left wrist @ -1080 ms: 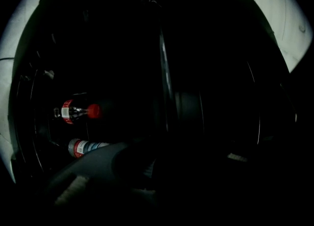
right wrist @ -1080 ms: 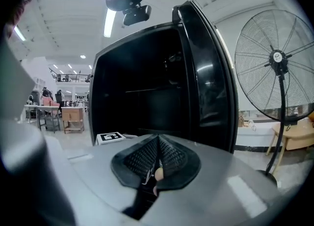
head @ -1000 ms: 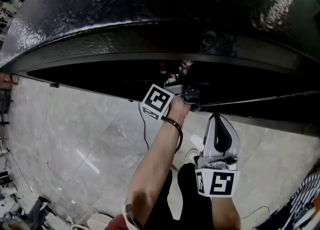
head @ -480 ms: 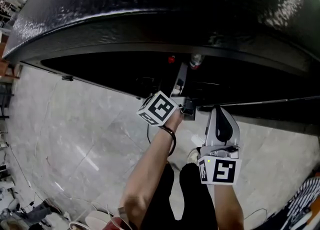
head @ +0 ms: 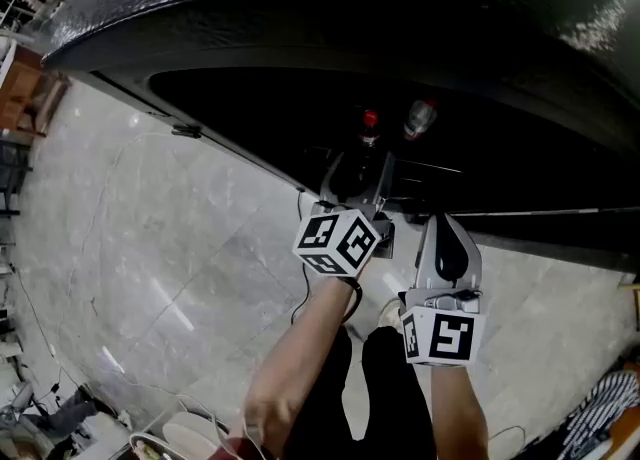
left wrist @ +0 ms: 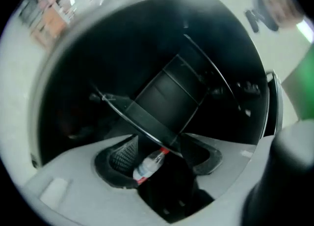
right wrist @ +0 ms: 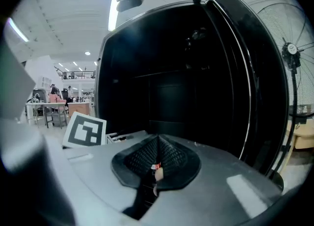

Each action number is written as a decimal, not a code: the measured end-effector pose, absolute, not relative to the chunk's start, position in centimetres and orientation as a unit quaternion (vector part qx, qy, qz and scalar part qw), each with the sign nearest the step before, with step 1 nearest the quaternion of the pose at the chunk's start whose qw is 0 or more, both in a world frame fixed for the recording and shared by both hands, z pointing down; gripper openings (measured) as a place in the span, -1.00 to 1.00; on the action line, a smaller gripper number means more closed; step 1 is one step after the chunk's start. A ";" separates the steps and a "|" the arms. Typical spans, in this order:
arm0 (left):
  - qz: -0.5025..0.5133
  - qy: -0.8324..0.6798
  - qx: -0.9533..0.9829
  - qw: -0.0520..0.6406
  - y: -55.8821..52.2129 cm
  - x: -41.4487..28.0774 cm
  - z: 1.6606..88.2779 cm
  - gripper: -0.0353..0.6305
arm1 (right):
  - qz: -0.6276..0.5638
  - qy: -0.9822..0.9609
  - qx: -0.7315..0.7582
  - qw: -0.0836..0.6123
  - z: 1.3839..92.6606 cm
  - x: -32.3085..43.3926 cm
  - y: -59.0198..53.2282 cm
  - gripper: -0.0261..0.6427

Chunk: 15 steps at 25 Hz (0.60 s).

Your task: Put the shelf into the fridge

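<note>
The fridge (head: 300, 8) stands open, black inside and out, seen from above in the head view with grey floor tiles (head: 150, 248) in front of it. The shelf (left wrist: 147, 122) is inside the fridge, a thin dark panel with a pale rim line that spans the cavity. It looks slanted in the left gripper view only because that view is rolled. The left gripper (head: 358, 166) reaches level into the opening. Its fingers (left wrist: 122, 156) have just been opening and now stand wide apart, their ribbed pads pressing on nothing. The front edge of the shelf crosses just beyond the gap between them, and whether it touches a pad cannot be told. Past that gap lies a clear bottle (left wrist: 146, 167) with a red cap. The head view shows two such red-capped bottles (head: 369, 126) deep in the fridge. The right gripper (head: 445, 226) is held just beside the left one, outside the opening and tipped slightly down. Its fingers (right wrist: 169, 156) meet in a closed ridge with nothing gripped. A standing fan (right wrist: 292, 53) shows beyond the fridge's right edge.
</note>
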<state>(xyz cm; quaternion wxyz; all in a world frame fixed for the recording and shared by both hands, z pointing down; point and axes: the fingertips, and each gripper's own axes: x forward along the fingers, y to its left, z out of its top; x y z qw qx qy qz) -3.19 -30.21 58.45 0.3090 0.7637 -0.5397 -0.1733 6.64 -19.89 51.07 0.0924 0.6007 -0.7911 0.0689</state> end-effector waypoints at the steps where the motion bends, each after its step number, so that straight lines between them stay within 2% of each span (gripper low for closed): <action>1: -0.158 -0.552 0.764 0.293 -29.8 -3.4 58.5 -0.06 | 0.070 -0.791 0.600 0.092 51.1 6.5 -19.7 -0.94; 10: -0.046 -0.639 0.757 0.131 -27.6 -5.0 57.8 -0.06 | 0.071 -0.787 0.606 0.093 51.1 6.9 -19.0 -0.94; 15: -0.024 -0.630 0.764 0.134 -28.1 -4.3 58.2 -0.06 | 0.074 -0.782 0.612 0.094 51.4 7.7 -18.6 -0.94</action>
